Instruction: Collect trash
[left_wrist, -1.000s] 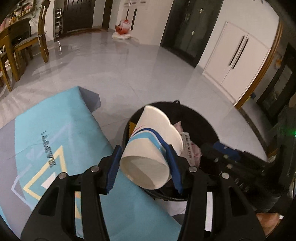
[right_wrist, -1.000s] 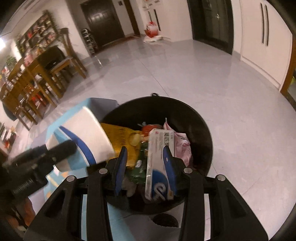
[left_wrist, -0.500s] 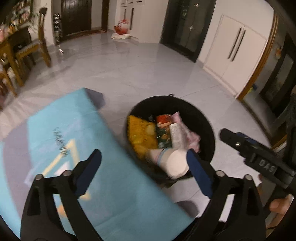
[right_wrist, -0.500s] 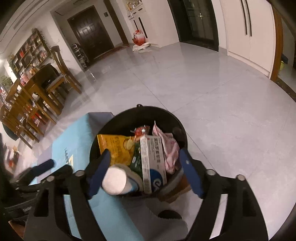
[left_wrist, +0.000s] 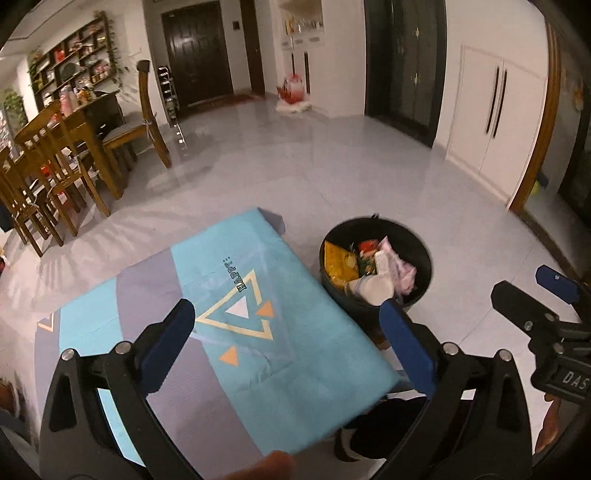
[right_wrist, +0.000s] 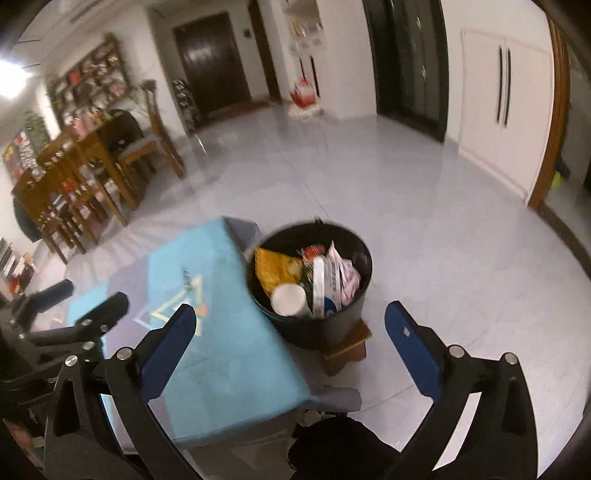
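We find the trash collected as far as we can see: the paper cup (right_wrist: 288, 300) and the white box (right_wrist: 322, 286) lie with wrappers in the black bin (right_wrist: 334, 325) at frame centre, which sits on a small wooden stool (right_wrist: 347, 352) beside the blue-clothed table (left_wrist: 229, 354). The left gripper (left_wrist: 288, 345) stands released, nothing between its fingers, and the right gripper (right_wrist: 291, 345) is opening its jaws, equally empty. We judge little remains, since the cloth shows no litter, though its lower left stays hidden.
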